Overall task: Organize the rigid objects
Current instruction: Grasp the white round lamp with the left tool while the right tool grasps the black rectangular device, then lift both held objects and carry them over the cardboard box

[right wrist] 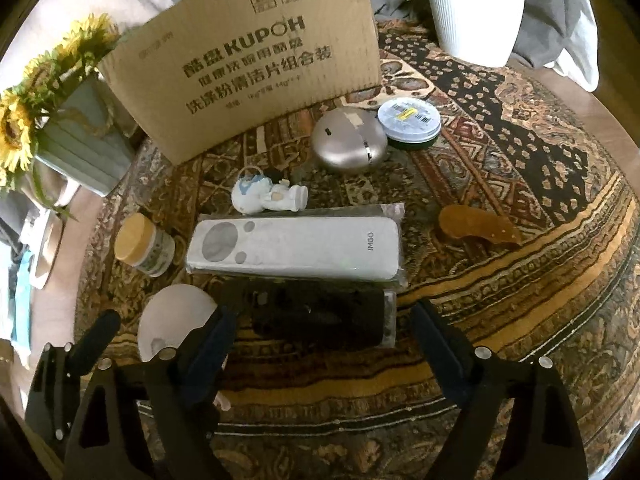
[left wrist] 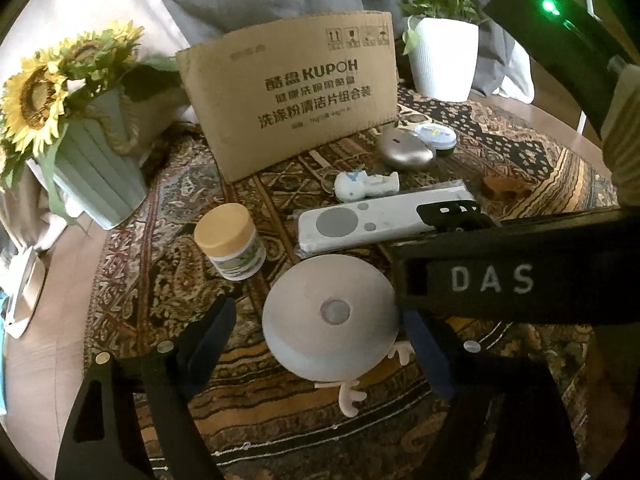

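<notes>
A round grey disc with small pink feet point(left wrist: 332, 320) lies on the patterned cloth between the wide-open fingers of my left gripper point(left wrist: 320, 344); it also shows in the right wrist view point(right wrist: 172, 316). A white remote point(left wrist: 376, 222) point(right wrist: 296, 248) lies behind it. A black remote point(right wrist: 320, 316) lies between the open fingers of my right gripper point(right wrist: 324, 340), close to the white one. A small jar with a tan lid point(left wrist: 230, 246) point(right wrist: 142, 246), a white astronaut figure point(left wrist: 366, 186) point(right wrist: 268, 198), a silver oval case point(left wrist: 406, 148) point(right wrist: 348, 140) and a flat tin point(left wrist: 436, 138) point(right wrist: 410, 120) lie around.
A cardboard box point(left wrist: 292, 92) point(right wrist: 248, 60) stands at the back. A sunflower pot point(left wrist: 92, 160) is at the left and a white plant pot point(left wrist: 444, 56) point(right wrist: 476, 8) at the back right. A brown wooden piece point(right wrist: 476, 224) lies right of the remotes. The right gripper's body point(left wrist: 492, 276) crosses the left view.
</notes>
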Demonstrator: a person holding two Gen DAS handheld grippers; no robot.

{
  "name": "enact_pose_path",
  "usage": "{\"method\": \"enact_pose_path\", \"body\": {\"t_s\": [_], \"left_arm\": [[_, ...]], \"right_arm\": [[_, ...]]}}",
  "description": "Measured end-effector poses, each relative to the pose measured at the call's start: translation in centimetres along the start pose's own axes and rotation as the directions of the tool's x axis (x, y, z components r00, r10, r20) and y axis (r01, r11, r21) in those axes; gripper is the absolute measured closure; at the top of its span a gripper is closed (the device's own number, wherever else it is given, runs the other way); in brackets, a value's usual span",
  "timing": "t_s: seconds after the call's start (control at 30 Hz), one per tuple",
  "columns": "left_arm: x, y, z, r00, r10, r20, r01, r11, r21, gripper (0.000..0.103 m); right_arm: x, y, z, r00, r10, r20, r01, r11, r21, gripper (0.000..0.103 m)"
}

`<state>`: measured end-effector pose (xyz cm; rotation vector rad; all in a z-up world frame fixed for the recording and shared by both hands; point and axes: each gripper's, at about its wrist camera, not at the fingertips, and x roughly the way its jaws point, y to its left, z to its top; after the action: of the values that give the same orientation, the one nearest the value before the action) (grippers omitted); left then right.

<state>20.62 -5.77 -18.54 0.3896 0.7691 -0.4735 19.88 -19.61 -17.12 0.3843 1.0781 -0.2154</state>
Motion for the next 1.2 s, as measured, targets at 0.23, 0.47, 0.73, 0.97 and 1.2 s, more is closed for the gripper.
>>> {"method": "enact_pose_path", "body": {"t_s": [0.23,0.47,0.73,0.97,1.2], "left_arm": [[1.0,-0.3,-0.1,0.999,-0.028,-0.023,0.028,1.0,0.01,0.029],[0.8,-0.1,-0.2,0.999,-0.034,-0.03,0.034,0.999,-0.005,0.029],[-0.3,0.6,-1.1,0.998,-0.036,-0.05,0.032,0.996,-0.079,0.029],[-1.6,0.2,-1.1,0.997,0.037,-0.069,-0.049,0.981,-0.188,0.029],[-3.5,-0.8,-0.5,0.987,0.124,-0.104,-0.153,0.924,-0.351,0.029]], "right_arm": [[0.6,0.6,0.2,0.999,-0.038,-0.014,0.038,0.998,-0.047,0.024],[0.5,0.6,0.3,0.999,-0.041,-0.01,0.04,0.996,-0.078,0.027],[-0.7,-0.2,-0.7,0.998,-0.065,0.01,0.066,0.992,-0.106,0.027],[-2.0,-1.3,-1.0,0.999,-0.038,0.017,0.04,0.986,-0.16,0.027],[-3.5,-2.5,0.4,1.0,0.024,0.016,-0.018,0.957,-0.291,0.027]]}}
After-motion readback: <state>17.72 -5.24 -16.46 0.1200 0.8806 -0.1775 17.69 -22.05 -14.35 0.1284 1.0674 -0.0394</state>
